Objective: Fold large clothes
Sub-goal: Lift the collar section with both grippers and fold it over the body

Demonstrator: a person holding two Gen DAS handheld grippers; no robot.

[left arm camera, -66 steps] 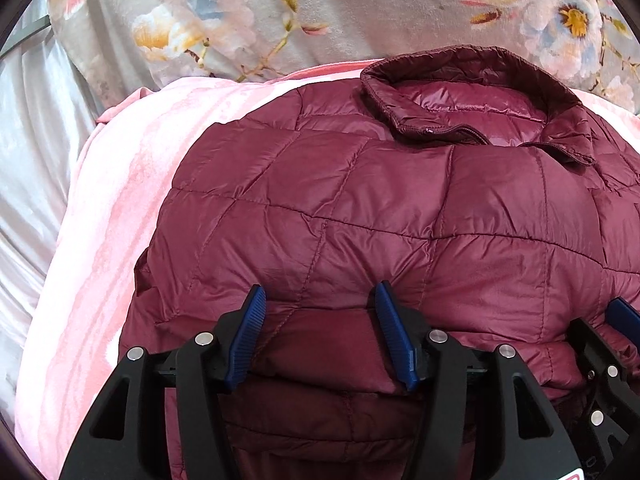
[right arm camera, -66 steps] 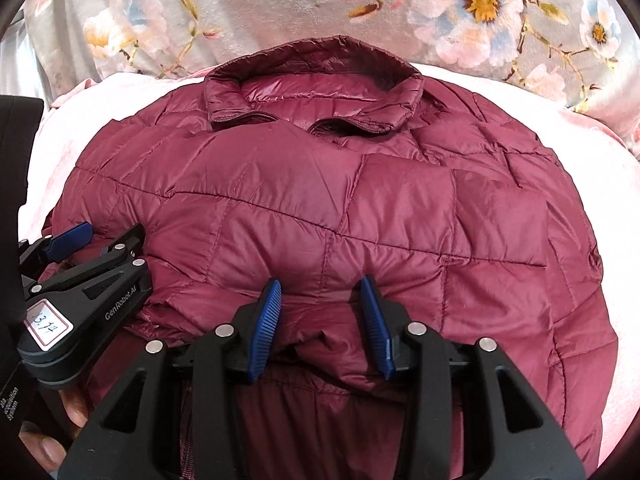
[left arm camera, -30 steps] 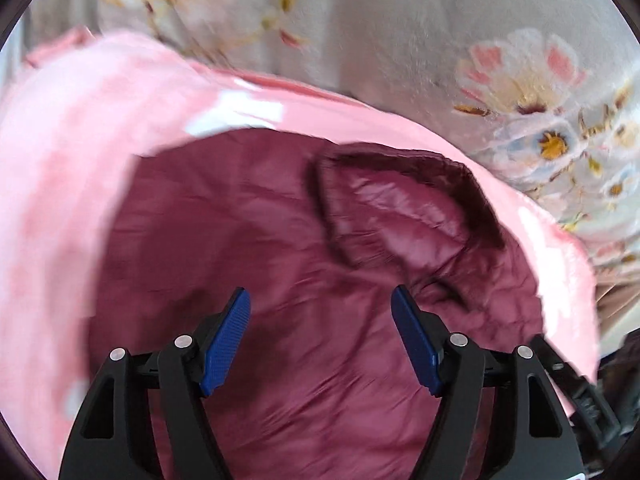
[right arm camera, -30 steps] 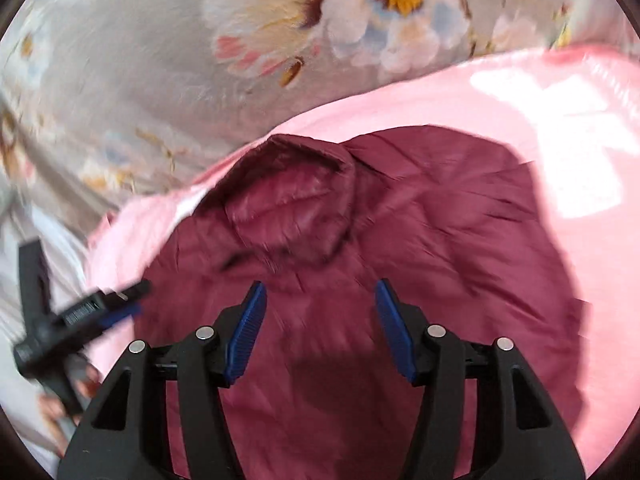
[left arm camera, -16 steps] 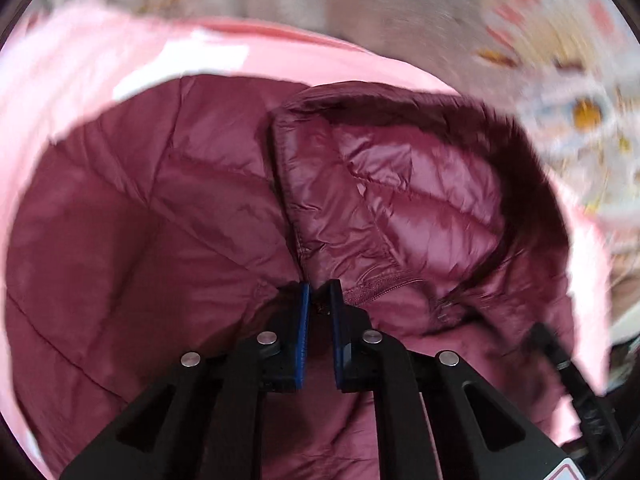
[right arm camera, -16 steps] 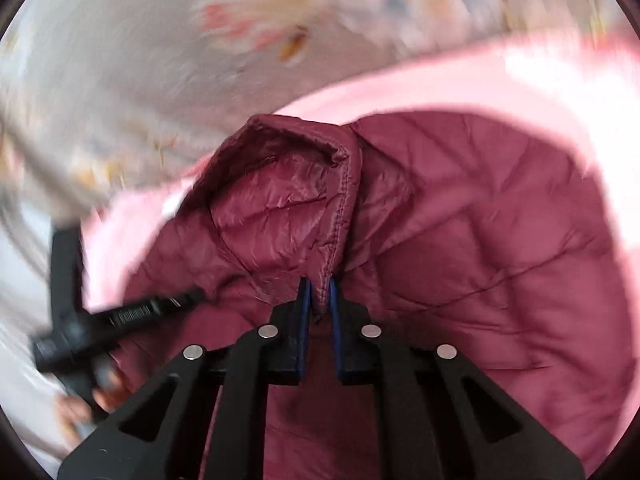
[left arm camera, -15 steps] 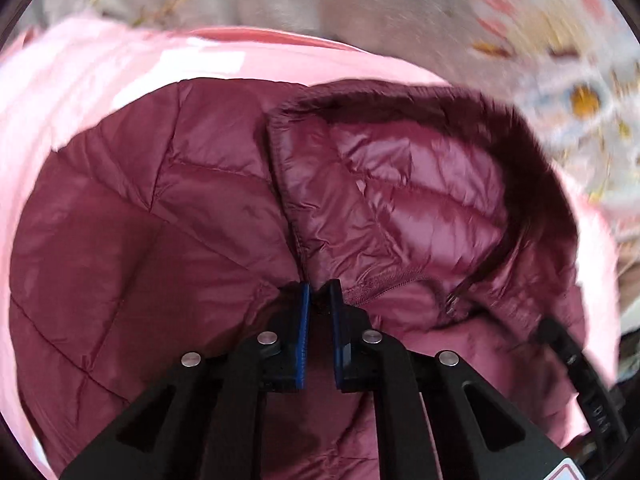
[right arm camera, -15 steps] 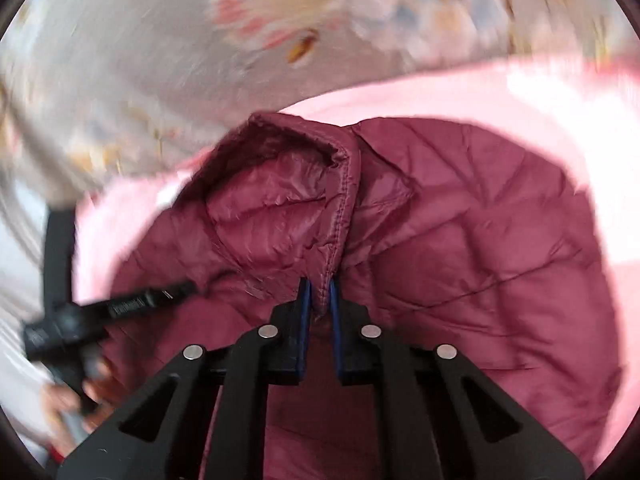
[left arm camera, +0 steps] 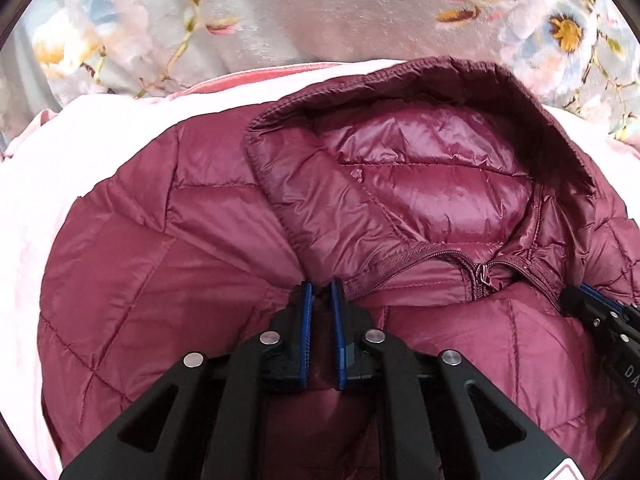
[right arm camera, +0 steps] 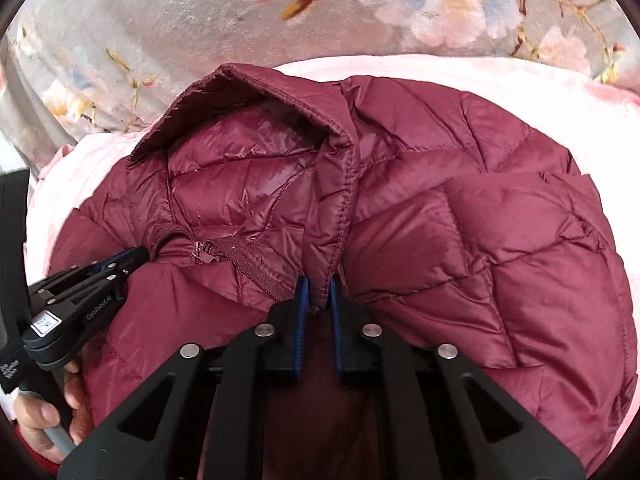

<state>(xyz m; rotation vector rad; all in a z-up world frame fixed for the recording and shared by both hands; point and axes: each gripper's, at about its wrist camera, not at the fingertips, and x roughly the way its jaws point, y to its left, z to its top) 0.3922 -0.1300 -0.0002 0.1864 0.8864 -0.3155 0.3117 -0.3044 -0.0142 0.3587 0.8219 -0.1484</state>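
The maroon quilted down jacket lies spread on a pink blanket, with a grey floral bedcover beyond it, straight ahead of both my tools. A couple of seconds ago I had both tools low on the jacket's body, jaws wide around a bunched fold near the hem; that fold now sits laid over, and I have travelled up the garment to the neck.

The biggest change is the grip. A second ago both tools hovered wide open over the chest; now each is pinched narrow on cloth. My left tool clamps the base of the collar on its left end, just where the collar edge meets the shoulder quilting. My right tool clamps the matching seam of the collar's right end, directly ahead of its tips. From the right wrist view, the left tool shows off to the left with the person's hand beneath it.

The zipper pull sits closed between the two grips, just right of my left tool.

I judge this as the start of the next fold: with both collar corners held, I can lift the top and bring it toward me. The slick shell may slip, so both pinches must hold evenly.
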